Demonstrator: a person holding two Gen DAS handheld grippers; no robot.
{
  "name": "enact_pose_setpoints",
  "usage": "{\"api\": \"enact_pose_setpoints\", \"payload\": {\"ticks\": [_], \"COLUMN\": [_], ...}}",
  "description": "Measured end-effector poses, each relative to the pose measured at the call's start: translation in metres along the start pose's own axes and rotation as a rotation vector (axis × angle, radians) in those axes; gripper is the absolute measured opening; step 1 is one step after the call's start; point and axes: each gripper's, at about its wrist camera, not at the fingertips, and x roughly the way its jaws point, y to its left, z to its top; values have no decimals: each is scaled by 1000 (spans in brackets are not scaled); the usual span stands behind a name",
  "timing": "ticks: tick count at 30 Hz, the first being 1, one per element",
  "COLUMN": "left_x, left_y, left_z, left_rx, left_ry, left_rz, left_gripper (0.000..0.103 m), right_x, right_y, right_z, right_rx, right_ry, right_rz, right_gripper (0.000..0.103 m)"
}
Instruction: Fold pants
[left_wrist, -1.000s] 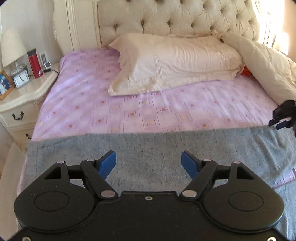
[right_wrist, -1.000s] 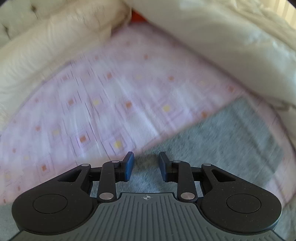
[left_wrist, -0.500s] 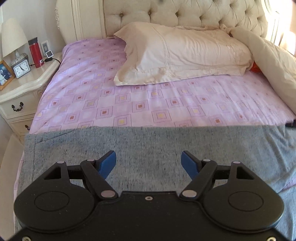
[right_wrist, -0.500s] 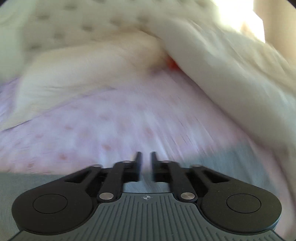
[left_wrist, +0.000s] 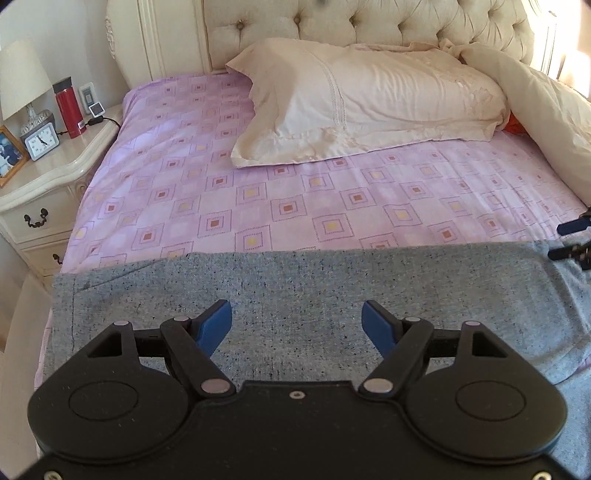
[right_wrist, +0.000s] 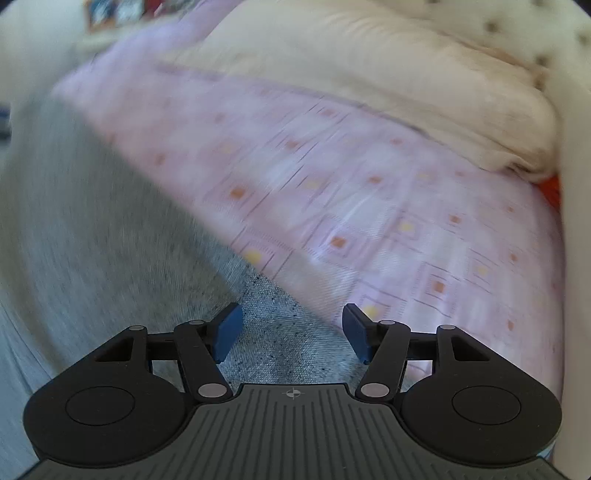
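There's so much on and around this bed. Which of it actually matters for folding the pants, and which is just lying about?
Part of the job:
- grey pants, spread flat across the bed
- left tool, open above them
- right tool, jaws opening over the pants' edge, gripping nothing

Just lying about:
- pillow
- cream duvet
- purple sheet
- nightstand with lamp, clock, red flask
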Motion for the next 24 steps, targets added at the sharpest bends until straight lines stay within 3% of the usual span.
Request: {"api": "enact_pose_setpoints", "payload": {"ticks": [2, 3, 4, 5, 7, 11, 16, 24], "left_x": [2, 3, 3, 4, 4, 2, -2, 8], "left_y": [1, 0, 1, 1, 2, 6, 11, 26], "left_z": [0, 0, -1, -1, -1, 3, 11, 8], "left_rx": [-5, -9, -13, -18, -28, -47, -105, -326], "left_ry": [5, 7, 11, 15, 23, 26, 21, 116], "left_rz": [0, 1, 3, 5, 4, 4, -21, -85], "left_gripper": [78, 78, 78, 78, 78, 78, 78, 78], "right_x": [1, 0, -3, -9, -25, -79, -140, -151], "right_y": [-6, -11, -11, -3, 25, 72, 112, 152], "right_z": [3, 4, 4, 2, -4, -26, -63, -95], "right_rx": [57, 115, 140, 114, -30, -148, -189, -326], "right_ry": [23, 38, 34, 28, 2, -102, -154, -60], "right_rz": [40, 86, 104, 83, 12, -69, -27, 50], "right_gripper": [53, 43, 8, 5, 4, 4, 4, 3]}}
